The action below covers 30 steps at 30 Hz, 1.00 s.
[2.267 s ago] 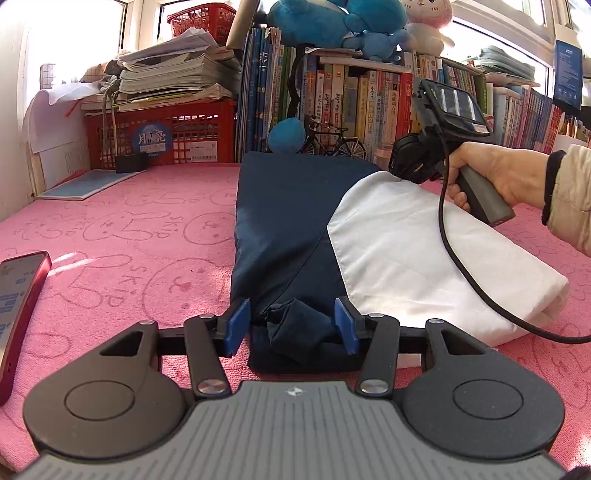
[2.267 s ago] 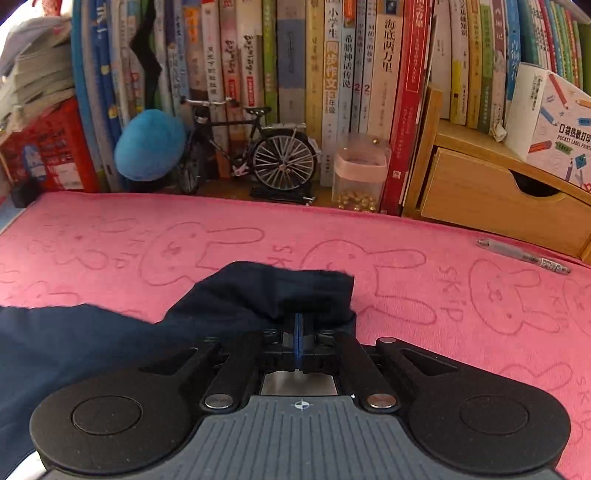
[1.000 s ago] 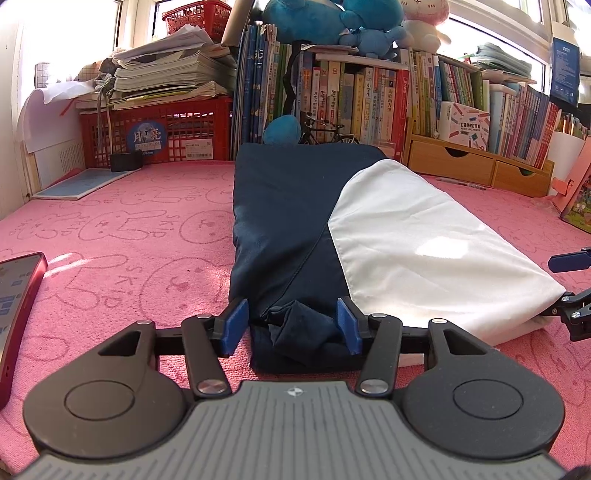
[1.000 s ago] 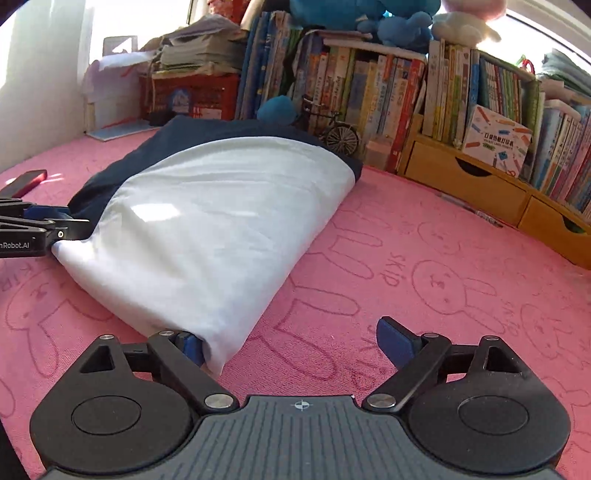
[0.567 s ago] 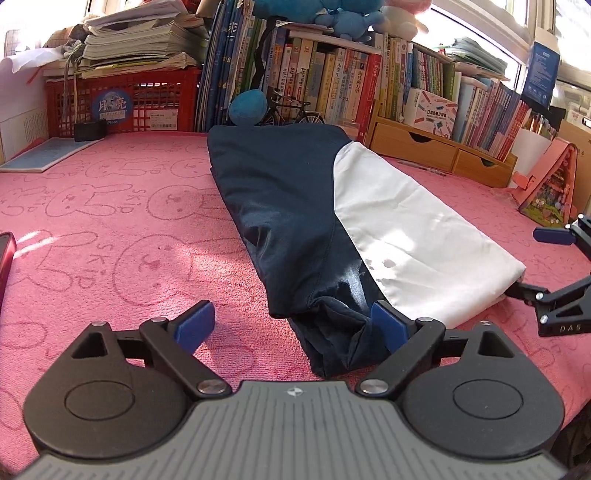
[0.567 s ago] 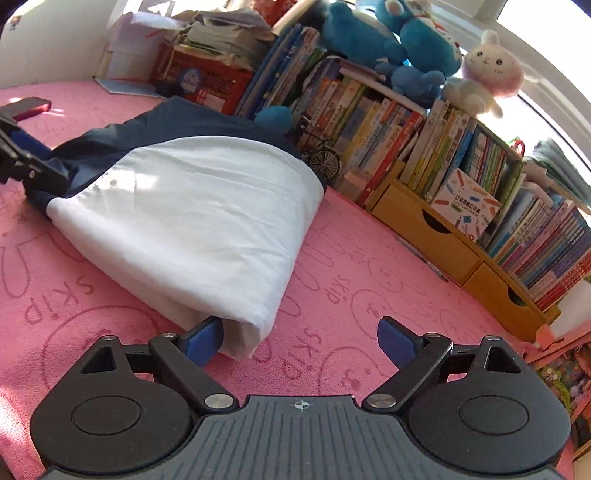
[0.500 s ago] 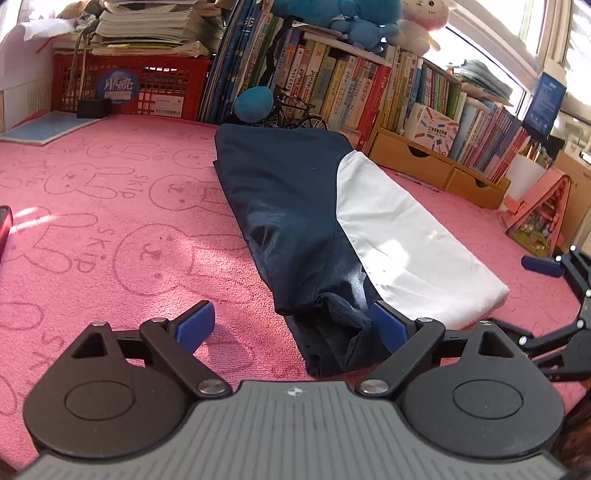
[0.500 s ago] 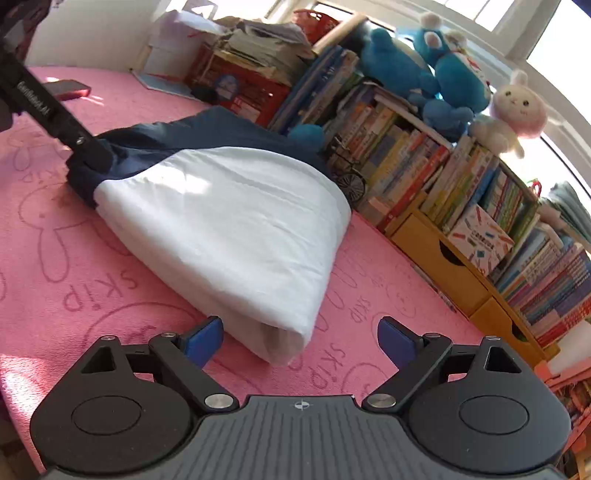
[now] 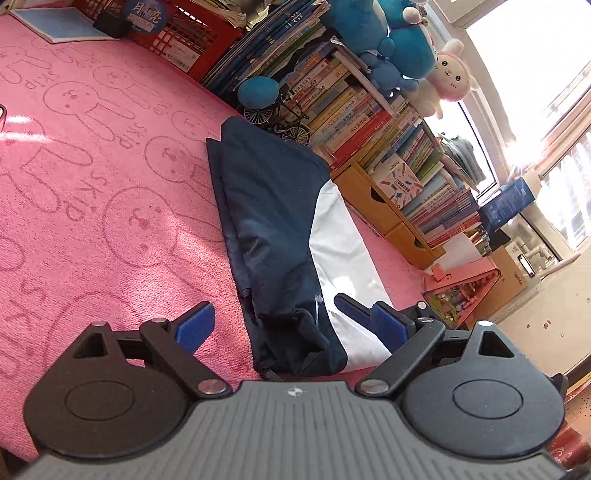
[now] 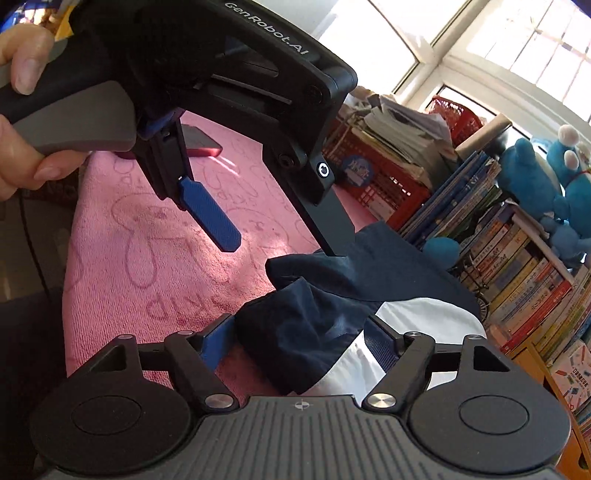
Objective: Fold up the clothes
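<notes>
A folded navy and white garment (image 9: 273, 221) lies lengthwise on the pink bunny-print towel (image 9: 110, 192). Its bunched navy near end (image 10: 306, 325) sits between the fingers of my right gripper (image 10: 299, 343), whose jaws are closing around it; the pads are close to the cloth on both sides. My left gripper (image 9: 291, 325) is open at the same end, with the cloth lying loose near its right pad. In the right wrist view the left gripper (image 10: 280, 245) hangs just above the navy end, a hand (image 10: 22, 122) on its handle.
A red phone (image 10: 201, 142) lies near the towel's edge. Along the back stand a red crate (image 9: 184, 33), rows of books (image 9: 354, 122), a model bicycle (image 9: 284, 118), wooden drawers (image 9: 384, 206) and plush toys (image 9: 369, 26). A pink stand (image 9: 465, 284) sits at the right.
The left gripper opened and let go of the navy end, then rolled. The right gripper left the white fold's corner, swung round to the navy end, and its jaws narrowed.
</notes>
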Each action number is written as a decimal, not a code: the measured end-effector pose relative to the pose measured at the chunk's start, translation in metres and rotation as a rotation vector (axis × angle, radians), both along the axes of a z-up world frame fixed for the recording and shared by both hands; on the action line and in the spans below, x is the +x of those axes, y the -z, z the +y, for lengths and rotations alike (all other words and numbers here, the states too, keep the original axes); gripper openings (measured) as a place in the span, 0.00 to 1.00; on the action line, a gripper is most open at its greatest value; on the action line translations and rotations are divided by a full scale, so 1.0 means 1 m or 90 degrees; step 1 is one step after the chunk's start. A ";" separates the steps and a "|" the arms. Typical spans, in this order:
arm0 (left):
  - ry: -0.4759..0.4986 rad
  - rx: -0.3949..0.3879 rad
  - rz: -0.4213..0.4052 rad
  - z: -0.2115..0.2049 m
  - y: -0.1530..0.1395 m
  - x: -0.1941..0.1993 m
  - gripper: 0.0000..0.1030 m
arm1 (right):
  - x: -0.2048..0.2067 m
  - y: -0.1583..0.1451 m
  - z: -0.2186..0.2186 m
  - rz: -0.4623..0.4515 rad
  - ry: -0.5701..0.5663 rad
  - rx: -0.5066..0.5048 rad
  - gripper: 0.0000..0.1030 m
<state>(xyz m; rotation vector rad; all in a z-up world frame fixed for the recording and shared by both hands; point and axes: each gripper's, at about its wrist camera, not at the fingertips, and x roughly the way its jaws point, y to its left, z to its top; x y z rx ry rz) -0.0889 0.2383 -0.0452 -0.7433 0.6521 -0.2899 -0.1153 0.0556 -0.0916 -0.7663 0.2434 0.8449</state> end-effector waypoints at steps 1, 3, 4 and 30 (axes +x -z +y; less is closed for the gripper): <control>0.005 -0.009 0.002 0.000 0.001 0.002 0.90 | 0.003 0.000 0.000 0.007 0.005 0.008 0.62; 0.011 -0.023 0.011 0.000 0.003 0.008 0.91 | 0.006 0.001 -0.001 0.011 0.027 0.026 0.43; 0.013 -0.027 0.019 0.000 0.004 0.012 0.91 | 0.007 0.002 -0.002 0.008 0.037 0.035 0.36; -0.088 0.265 -0.025 -0.045 -0.036 0.007 0.98 | 0.047 -0.035 -0.206 0.225 0.300 0.156 0.62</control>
